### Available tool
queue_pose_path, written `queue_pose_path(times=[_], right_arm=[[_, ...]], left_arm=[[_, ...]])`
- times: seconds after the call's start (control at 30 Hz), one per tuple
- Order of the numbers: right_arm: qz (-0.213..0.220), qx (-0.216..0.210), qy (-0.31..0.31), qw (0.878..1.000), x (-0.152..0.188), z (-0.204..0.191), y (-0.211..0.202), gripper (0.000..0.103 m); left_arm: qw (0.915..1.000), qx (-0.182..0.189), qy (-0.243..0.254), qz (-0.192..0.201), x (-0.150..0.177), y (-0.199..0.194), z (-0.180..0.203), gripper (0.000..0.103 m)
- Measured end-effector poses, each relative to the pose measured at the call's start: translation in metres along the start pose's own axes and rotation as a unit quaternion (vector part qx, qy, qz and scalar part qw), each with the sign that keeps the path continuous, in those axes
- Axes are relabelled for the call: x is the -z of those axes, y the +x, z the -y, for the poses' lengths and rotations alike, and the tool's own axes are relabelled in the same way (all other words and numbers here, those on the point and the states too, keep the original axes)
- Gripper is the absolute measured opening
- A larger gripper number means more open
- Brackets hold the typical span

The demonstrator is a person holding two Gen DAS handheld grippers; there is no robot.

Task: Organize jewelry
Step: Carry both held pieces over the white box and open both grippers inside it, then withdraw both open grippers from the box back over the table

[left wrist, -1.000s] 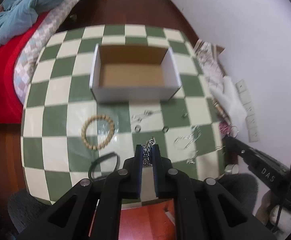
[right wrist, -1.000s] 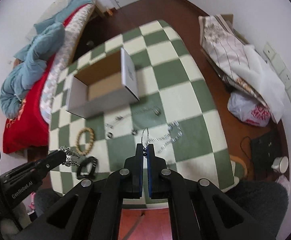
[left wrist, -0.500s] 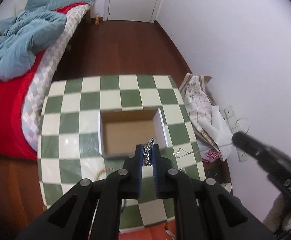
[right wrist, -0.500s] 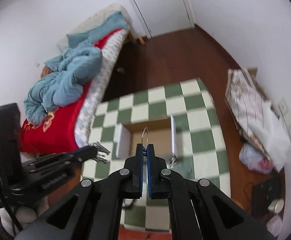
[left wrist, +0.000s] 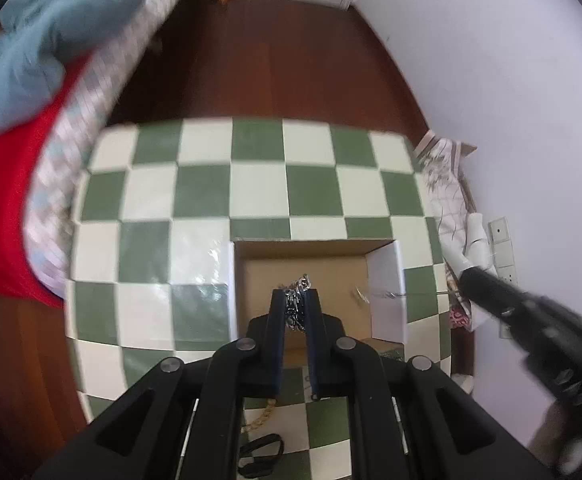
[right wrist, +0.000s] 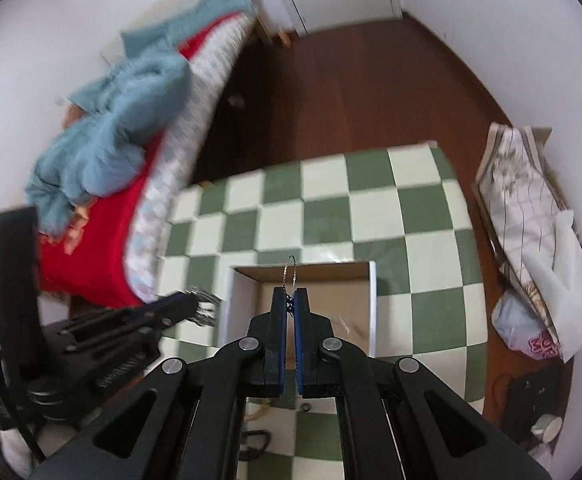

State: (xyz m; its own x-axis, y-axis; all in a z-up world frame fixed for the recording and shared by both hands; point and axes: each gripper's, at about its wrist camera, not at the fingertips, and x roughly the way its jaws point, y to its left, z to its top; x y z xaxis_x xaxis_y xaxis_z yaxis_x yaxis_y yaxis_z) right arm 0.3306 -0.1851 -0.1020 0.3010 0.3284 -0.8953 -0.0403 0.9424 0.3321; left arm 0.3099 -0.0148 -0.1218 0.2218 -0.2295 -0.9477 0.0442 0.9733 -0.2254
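Observation:
My left gripper (left wrist: 296, 295) is shut on a chunky silver chain (left wrist: 298, 285) and hangs over the open white cardboard box (left wrist: 387, 268) on the green-and-white checkered table (left wrist: 251, 184). My right gripper (right wrist: 290, 295) is shut on a thin silver necklace (right wrist: 288, 272), also above the box (right wrist: 372, 304). The right gripper shows at the right of the left wrist view (left wrist: 531, 320), its thin necklace stretched over the box's right wall. The left gripper shows at the left of the right wrist view (right wrist: 195, 304).
A beaded bracelet (left wrist: 261, 416) and a black band (left wrist: 261, 450) lie on the table under the left gripper. A bed with red cover and blue blanket (right wrist: 103, 128) stands left of the table. Bags and cloth (right wrist: 531, 232) lie by the right wall.
Both grippers have dropped lower and moved forward over the box, each still holding its chain. The box now looks larger and sits right under the fingertips.

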Motion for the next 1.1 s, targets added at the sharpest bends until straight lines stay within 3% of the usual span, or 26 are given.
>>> queue_pose_path(times=[0.2,0.3,0.43,0.47,0.5,0.53,0.57,0.6,0.7,0.73,0.8,0.9,1.1], right_arm=[[-0.071,0.055,-0.012,0.996,0.002,0.016,0.083,0.003],[-0.09,0.078,-0.019,0.993,0.004,0.02,0.104,0.004],[-0.11,0.093,-0.022,0.989,0.002,0.021,0.113,0.007],[-0.111,0.1,-0.026,0.988,0.002,0.021,0.113,0.012],[-0.11,0.101,-0.024,0.988,0.003,0.021,0.111,0.032],[-0.111,0.104,-0.026,0.988,0.002,0.02,0.11,0.055],[-0.11,0.107,-0.027,0.988,0.003,0.02,0.109,0.064],[-0.11,0.112,-0.03,0.987,0.004,0.02,0.108,0.077],[-0.11,0.133,-0.037,0.984,0.009,0.018,0.103,0.088],[-0.11,0.138,-0.039,0.984,0.011,0.018,0.101,0.095],[-0.11,0.142,-0.039,0.983,0.018,0.02,0.1,0.101],[-0.101,0.149,-0.036,0.983,0.028,0.023,0.098,0.101],[-0.078,0.161,-0.032,0.983,0.049,0.022,0.09,0.103]], left_arm=[[0.9984,-0.008,-0.017,-0.053,-0.011,0.055,-0.008,0.006],[0.9975,-0.013,-0.016,-0.068,-0.013,0.066,-0.007,0.007],[0.9979,-0.041,-0.007,-0.05,-0.014,0.061,-0.003,0.011],[0.9977,-0.051,-0.003,-0.043,-0.015,0.059,-0.003,0.014],[0.9976,-0.059,-0.002,-0.035,-0.017,0.056,-0.003,0.028],[0.9974,-0.068,-0.004,-0.027,-0.017,0.052,-0.004,0.054],[0.997,-0.076,-0.006,-0.016,-0.017,0.048,-0.006,0.082],[0.9965,-0.083,-0.008,-0.008,-0.018,0.045,-0.007,0.089],[0.994,-0.108,-0.008,0.012,-0.015,0.037,-0.012,0.093],[0.993,-0.116,-0.005,0.018,-0.014,0.034,-0.013,0.103],[0.9906,-0.133,-0.001,0.033,-0.01,0.031,-0.014,0.103],[0.9853,-0.159,0.002,0.064,0.0,0.024,-0.016,0.103],[0.9804,-0.172,0.004,0.096,0.021,0.011,-0.02,0.103]])
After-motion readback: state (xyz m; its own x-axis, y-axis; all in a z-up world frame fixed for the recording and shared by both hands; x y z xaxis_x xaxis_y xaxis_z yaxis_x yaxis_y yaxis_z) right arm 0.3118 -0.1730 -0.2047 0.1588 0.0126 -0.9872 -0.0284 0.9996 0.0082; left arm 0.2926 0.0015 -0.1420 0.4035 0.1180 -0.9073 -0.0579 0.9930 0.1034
